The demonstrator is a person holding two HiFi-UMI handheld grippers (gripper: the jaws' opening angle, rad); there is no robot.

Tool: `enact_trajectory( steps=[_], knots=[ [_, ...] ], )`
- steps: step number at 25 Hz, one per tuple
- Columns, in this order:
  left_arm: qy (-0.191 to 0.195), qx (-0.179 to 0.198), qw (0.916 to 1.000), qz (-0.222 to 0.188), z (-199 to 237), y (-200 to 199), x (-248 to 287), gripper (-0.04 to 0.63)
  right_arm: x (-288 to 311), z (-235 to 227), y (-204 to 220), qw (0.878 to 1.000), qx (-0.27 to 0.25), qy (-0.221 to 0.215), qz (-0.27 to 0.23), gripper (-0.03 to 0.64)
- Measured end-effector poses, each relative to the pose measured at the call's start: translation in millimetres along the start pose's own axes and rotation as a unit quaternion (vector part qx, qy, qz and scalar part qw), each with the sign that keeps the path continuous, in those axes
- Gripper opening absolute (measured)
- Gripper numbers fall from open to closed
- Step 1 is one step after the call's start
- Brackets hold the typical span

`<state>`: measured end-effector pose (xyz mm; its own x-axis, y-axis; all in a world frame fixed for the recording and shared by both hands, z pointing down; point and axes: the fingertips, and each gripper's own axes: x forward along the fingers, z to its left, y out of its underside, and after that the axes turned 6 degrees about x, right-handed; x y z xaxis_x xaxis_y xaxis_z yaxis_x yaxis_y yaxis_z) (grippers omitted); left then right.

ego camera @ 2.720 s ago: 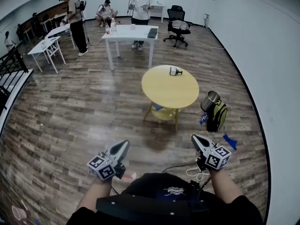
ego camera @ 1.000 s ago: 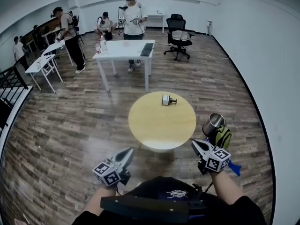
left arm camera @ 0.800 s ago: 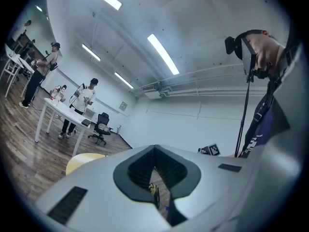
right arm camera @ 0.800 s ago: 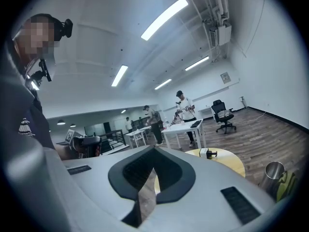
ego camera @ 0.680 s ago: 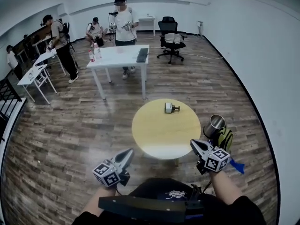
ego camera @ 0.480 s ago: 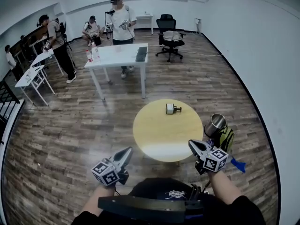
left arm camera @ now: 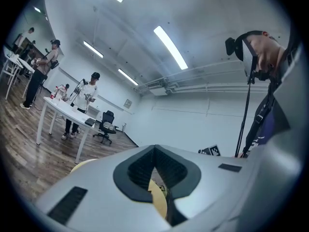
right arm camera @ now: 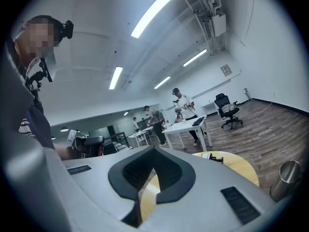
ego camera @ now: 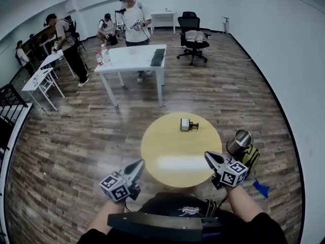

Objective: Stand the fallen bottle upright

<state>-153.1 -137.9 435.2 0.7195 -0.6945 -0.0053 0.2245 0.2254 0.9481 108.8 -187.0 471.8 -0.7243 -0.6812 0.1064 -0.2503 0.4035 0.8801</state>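
bottle (ego camera: 187, 124) is lying on its side toward the far edge of the round table (ego camera: 167, 144). left gripper (ego camera: 137, 165) and right gripper (ego camera: 208, 157) are both pinched together, nothing in them.

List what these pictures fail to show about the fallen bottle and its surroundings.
1. Bottle, head view: too small to read its label or tell its contents.
2. Left gripper view: only a sliver of the round table shows between the jaws of the left gripper; the bottle cannot be identified there.
3. Bag under the metal cup, head view: partly behind the right gripper.
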Motion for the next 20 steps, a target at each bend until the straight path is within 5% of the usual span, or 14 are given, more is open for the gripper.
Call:
enact_trajectory(
  steps=[11, 20],
  knots=[
    [-0.033, -0.014, 0.9994, 0.005, -35.1, 29.9, 171.1, 0.023, -5.1, -160.6, -63.5, 0.998, 0.008, -0.053, 0.031, -0.002],
    [-0.040, -0.032, 0.9984, 0.024, 13.2, 33.6, 200.9, 0.023, 43.6, -193.7, -53.4, 0.997, 0.032, -0.055, 0.053, -0.002]
  ],
)
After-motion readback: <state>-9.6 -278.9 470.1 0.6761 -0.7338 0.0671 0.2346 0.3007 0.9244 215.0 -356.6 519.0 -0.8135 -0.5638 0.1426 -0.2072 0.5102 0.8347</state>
